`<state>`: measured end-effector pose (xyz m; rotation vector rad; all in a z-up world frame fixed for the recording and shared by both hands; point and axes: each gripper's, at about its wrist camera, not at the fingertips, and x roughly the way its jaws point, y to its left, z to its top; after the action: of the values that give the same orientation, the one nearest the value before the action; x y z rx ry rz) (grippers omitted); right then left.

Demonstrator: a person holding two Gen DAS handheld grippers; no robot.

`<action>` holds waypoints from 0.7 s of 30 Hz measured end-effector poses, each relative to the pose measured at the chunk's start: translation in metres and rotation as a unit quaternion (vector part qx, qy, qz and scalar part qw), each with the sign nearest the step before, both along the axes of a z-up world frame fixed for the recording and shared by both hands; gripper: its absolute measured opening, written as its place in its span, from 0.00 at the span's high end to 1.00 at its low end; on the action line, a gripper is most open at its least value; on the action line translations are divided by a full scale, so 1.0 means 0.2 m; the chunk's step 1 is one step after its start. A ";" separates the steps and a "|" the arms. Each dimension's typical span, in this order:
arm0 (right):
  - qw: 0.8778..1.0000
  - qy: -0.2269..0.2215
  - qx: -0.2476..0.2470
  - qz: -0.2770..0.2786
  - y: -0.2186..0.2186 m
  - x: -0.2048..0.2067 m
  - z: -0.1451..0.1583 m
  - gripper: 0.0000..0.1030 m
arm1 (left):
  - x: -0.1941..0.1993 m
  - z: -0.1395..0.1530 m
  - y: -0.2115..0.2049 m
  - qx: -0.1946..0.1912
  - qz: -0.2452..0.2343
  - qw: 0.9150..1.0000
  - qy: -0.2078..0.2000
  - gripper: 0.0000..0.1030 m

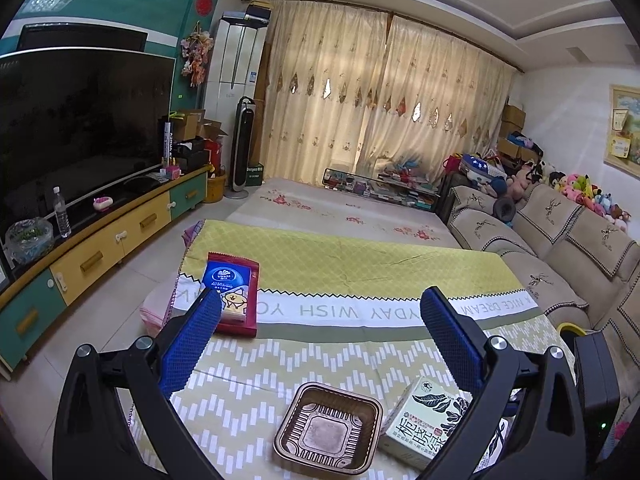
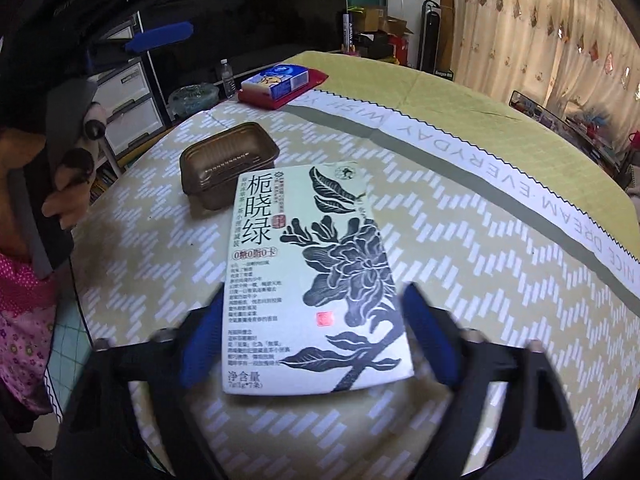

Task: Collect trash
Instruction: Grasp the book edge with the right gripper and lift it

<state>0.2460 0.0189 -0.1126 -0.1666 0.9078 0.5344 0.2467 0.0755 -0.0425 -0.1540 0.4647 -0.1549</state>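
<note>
Living room, cloth-covered bench (image 2: 460, 248). One tea box (image 2: 312, 280) between pads of right hand-held gripper (image 2: 316, 340), not clearly gripped. One brown tray (image 2: 228, 164) beyond, one tissue pack (image 2: 276, 80) farther. Left hand-held gripper (image 1: 320, 320) wide open, empty.

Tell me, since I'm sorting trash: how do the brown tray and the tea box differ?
The brown tray is open-topped, empty and ribbed; the tea box is closed, pale, printed with a black flower. The tray lies clear of both grippers; the box lies between the right gripper fingers. Both rest on the tablecloth.
</note>
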 end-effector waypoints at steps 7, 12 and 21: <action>0.999 0.002 0.023 -0.026 -0.12 -0.05 0.04 0.32 | 0.01 -0.03 -0.03 0.005 -0.004 1.000 0.005 0.05; 0.997 -0.011 0.052 -0.062 -0.28 -0.12 0.10 0.32 | 0.00 -0.04 -0.07 0.010 -0.007 1.000 0.004 0.05; 0.981 -0.032 0.060 -0.181 -0.75 -0.23 0.16 0.32 | 0.01 -0.06 -0.10 0.017 -0.012 1.000 0.009 0.05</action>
<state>0.2007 -0.1306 -0.0804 0.0902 0.8170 0.2432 0.2478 0.0548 -0.0547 -0.1168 0.4878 -0.1693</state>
